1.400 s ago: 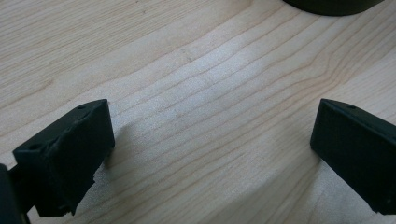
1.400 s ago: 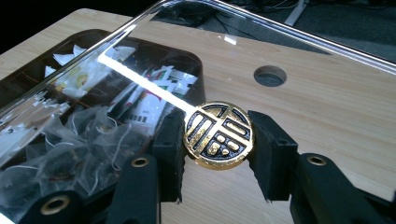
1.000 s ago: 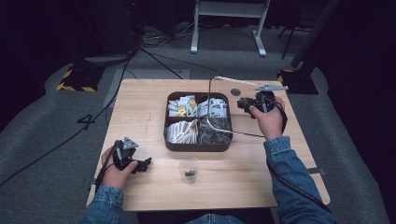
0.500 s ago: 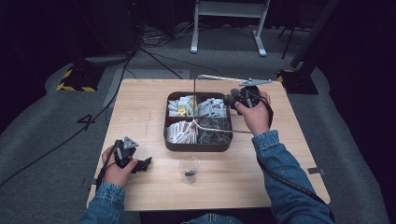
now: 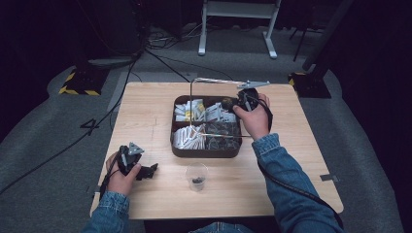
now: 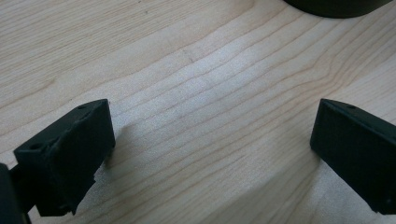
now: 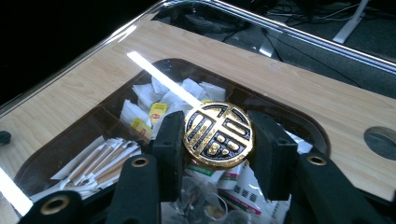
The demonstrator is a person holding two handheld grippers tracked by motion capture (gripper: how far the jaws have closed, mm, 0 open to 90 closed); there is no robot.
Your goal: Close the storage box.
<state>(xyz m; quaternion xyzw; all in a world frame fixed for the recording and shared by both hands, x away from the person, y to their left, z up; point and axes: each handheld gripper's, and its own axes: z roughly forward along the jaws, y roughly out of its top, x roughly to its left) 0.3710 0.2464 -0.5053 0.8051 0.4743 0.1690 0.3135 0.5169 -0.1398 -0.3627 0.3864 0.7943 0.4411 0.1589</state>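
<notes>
A round gold-and-black ornamented knob [image 7: 218, 135] is pinched between the jaws of the right gripper [image 7: 219, 140], held over the dark brown compartmented tray [image 5: 206, 151] of white sachets [image 5: 187, 137] on the pale wooden table [image 5: 145, 111]. The left gripper [image 6: 210, 140] is rested low over bare tabletop near a clear plastic cup [image 5: 196, 175], its jaws spread wide with nothing between them.

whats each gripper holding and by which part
Right hand-held gripper: clear lid, gripped by its round gold knob. Left hand-held gripper: open, holding nothing.
</notes>
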